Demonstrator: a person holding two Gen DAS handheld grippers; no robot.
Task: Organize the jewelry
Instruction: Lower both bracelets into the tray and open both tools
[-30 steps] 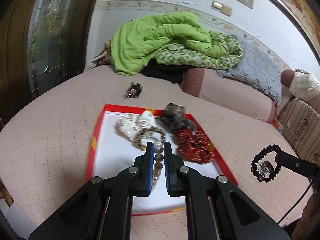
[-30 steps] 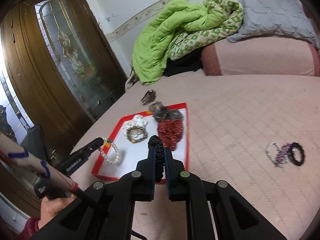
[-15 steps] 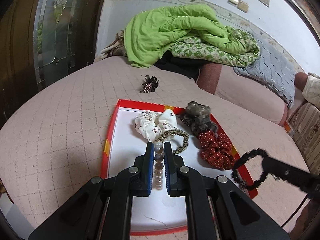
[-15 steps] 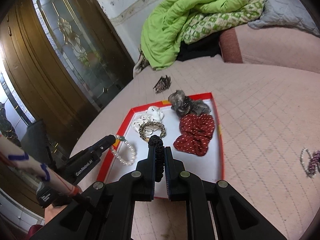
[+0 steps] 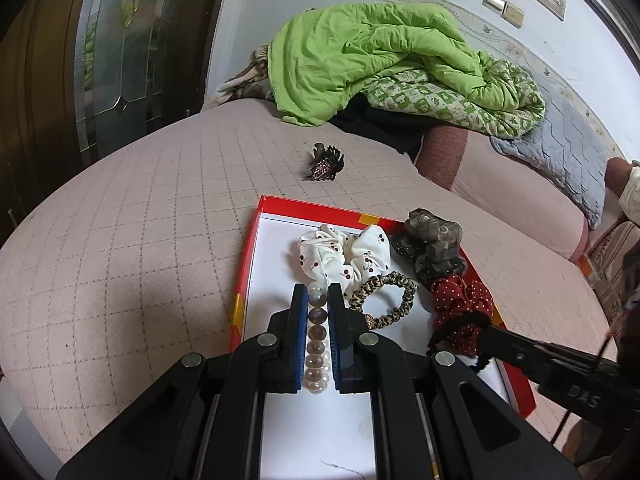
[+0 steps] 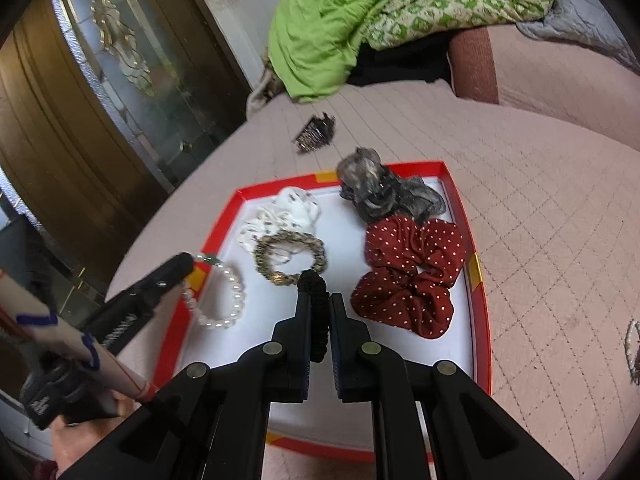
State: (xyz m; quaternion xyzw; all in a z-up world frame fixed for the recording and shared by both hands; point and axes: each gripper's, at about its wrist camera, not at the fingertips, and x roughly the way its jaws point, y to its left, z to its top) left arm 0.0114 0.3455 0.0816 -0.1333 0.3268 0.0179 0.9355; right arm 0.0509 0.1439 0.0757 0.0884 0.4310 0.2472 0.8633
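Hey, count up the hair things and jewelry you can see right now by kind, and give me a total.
Fabric scrunchies: 3 (white cherry-print, grey, red polka-dot)
Thin hair ties: 2 (leopard-print, black one in the right gripper)
Bead bracelets: 2 (pearl one in the left gripper, another at the frame edge)
Claw clips: 1
Total: 8

Bare white tray [image 6: 404,364] floor under both jaws. Ahead of the right jaws: leopard tie [image 6: 290,256] and red scrunchie [image 6: 408,276]; white scrunchie [image 5: 344,254] ahead of the left.
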